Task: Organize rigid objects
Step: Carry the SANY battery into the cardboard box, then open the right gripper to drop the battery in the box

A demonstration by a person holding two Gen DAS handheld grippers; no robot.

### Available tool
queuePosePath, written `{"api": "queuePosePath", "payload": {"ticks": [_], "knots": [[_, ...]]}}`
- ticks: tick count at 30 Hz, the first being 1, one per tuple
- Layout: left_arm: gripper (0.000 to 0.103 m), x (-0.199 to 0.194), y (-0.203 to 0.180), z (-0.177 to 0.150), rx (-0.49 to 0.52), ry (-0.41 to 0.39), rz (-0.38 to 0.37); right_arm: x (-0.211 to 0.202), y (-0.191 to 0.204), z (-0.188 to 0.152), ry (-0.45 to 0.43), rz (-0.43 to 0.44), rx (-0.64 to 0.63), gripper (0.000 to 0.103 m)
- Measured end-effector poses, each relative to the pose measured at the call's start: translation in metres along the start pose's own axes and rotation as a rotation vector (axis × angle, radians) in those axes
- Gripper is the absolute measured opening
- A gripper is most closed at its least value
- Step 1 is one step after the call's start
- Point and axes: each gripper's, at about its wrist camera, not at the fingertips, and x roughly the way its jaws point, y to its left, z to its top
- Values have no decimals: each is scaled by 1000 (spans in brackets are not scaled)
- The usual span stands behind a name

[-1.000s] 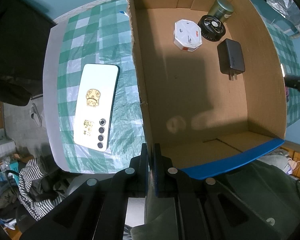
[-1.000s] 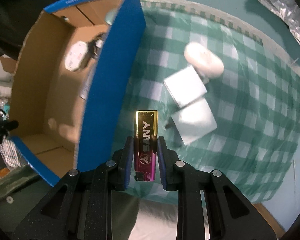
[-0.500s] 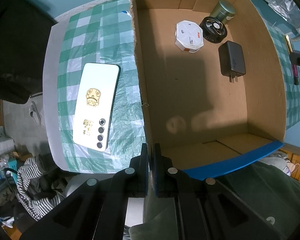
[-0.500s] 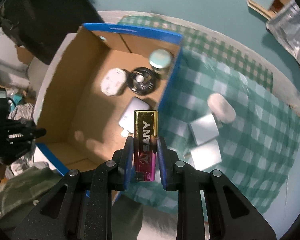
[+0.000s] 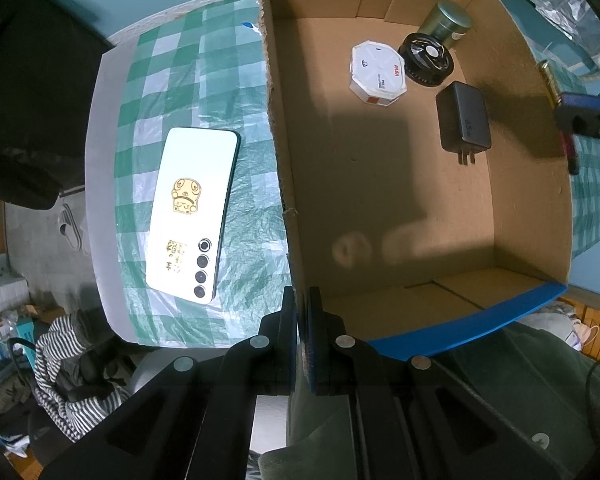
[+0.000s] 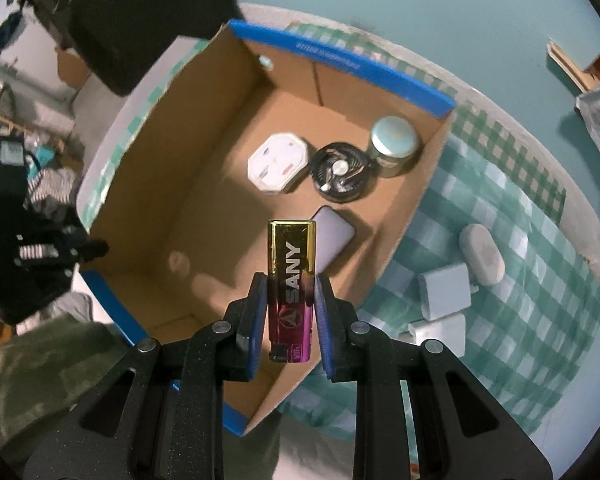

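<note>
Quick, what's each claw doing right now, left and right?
Left claw: closed on the cardboard box wall.
Right claw: closed, holding the gold-and-purple SANY lighter.

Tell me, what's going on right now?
Right gripper shut on lighter, above box. Left gripper shut on box wall. Nothing in the way.

Left gripper (image 5: 302,300): seen at lower centre, jaws pressed together.
Right gripper (image 6: 290,296): seen at lower centre, jaws clamped.
</note>
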Motion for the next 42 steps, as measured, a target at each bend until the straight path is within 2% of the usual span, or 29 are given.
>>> {"api": "queuePosePath", "payload": {"ticks": [10,19,21,25,27,33,42], "knots": [[4,0,0,0,0,1,0,21,11,-3,58,-20,-59,22],[4,0,0,-1,0,2,0,22,10,-7,65,-39,-65,23],[4,0,0,-2,2,3,1,20,8,-7,62,-41,-51,33],[4,0,0,-3,4,2,2,13,4,-7,49,-42,-26,43],[4,0,0,-3,5,2,1,8,2,-8,38,-44,-13,54],[4,0,0,-2,9,4,3,-7,-11,-13,2,-47,57,57],[4,-2,-1,0,18,0,6,-16,-52,-30,-7,-55,219,59]]}}
